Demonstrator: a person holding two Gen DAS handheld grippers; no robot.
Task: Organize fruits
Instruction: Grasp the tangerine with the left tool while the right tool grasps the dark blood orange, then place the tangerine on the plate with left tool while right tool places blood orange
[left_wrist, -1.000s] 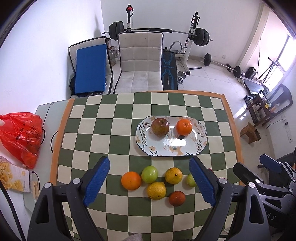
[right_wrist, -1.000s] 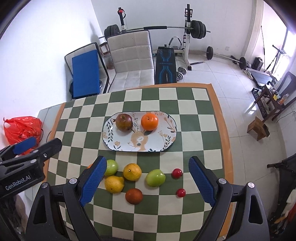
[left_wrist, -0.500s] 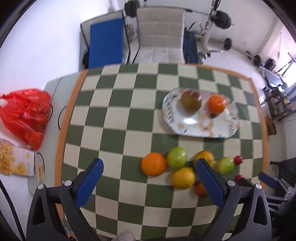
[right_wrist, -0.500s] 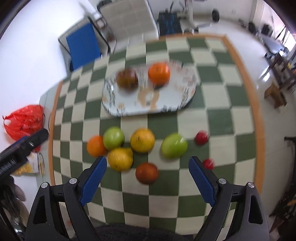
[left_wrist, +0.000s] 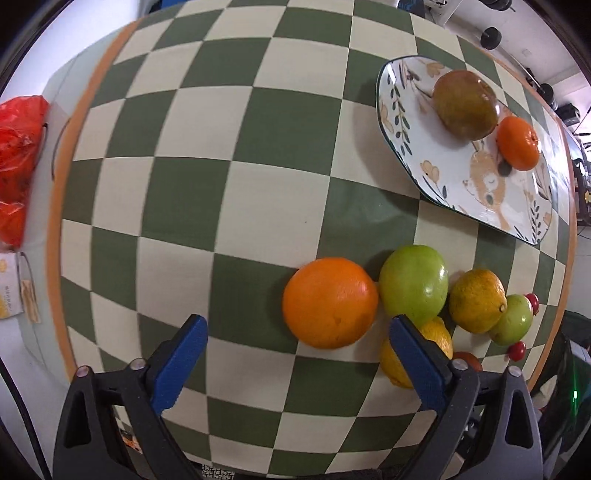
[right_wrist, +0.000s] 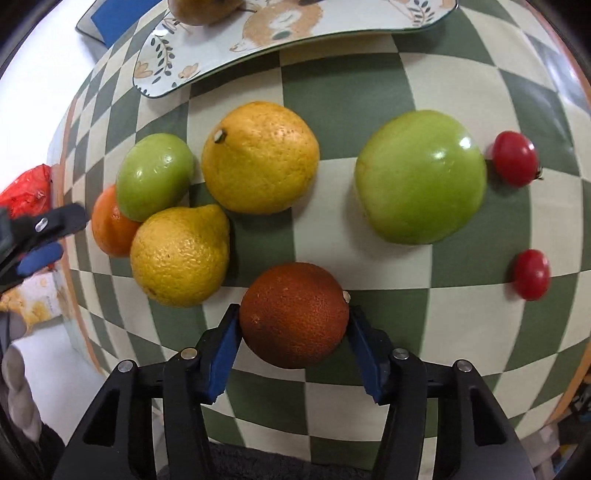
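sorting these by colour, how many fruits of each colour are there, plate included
orange: 2, one on the table, one on the plate
green: 2
yellow: 2
dark red-orange: 1, between the right claw's fingers
brownish: 1, on plate
small red: 2
total: 10

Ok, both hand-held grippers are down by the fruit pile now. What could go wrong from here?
1. The right hand-held gripper has its pads against the dark red-orange fruit only near its lower sides; the round fruit could squirt out on lifting.
2. The left hand-held gripper is open, and its right finger overlaps the lemon beside the orange; closing may knock the touching fruits apart.
3. Two cherry tomatoes lie loose near the table's orange edge and could roll off.
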